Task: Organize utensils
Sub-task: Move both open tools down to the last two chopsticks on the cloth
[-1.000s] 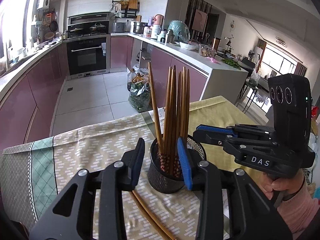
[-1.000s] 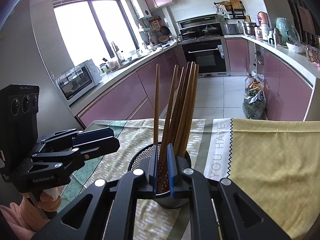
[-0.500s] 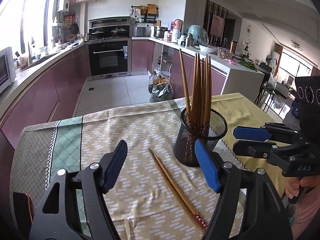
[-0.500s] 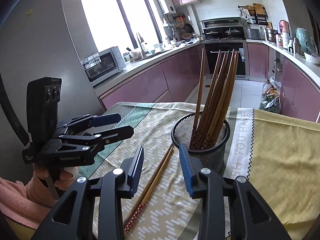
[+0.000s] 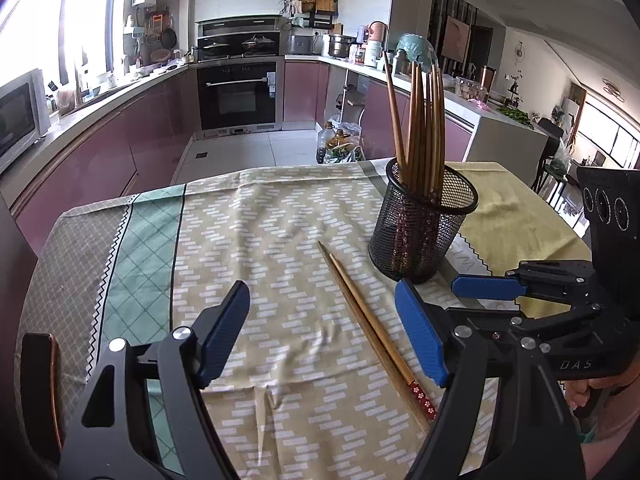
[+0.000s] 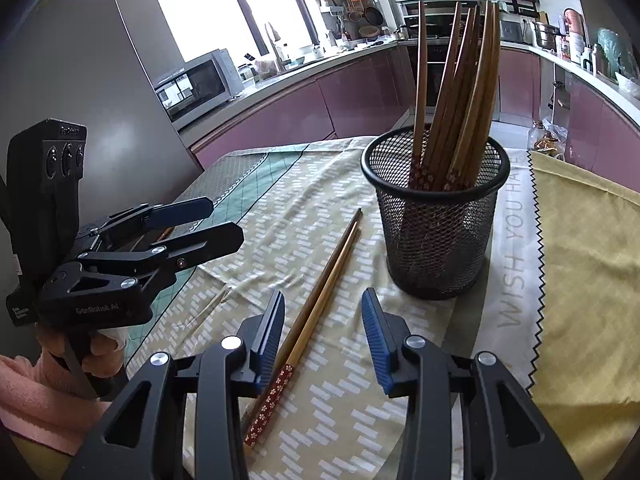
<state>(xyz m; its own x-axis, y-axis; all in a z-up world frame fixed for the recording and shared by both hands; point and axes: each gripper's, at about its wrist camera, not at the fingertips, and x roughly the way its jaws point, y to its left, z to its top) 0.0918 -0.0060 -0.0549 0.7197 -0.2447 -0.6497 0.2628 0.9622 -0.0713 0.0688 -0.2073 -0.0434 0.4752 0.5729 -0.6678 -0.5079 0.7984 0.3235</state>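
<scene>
A black mesh cup stands upright on the tablecloth and holds several brown chopsticks. A pair of chopsticks with red flowered ends lies flat on the cloth just in front of the cup. My left gripper hovers over the cloth left of the pair, its jaws opening wide with nothing between the pads. My right gripper hangs above the pair's red ends, jaws opening. The pair lies under the gap, near the left finger, and the pads do not touch it.
The patterned tablecloth covers the table, with a yellow panel to the right of the cup. A dark chair back stands at the near left edge. Beyond the far edge are the kitchen floor and pink cabinets.
Both grippers have drawn back and down from the cup and opened their jaws. The right one was shut near the cup's rim. The pair on the cloth has come into full view.
</scene>
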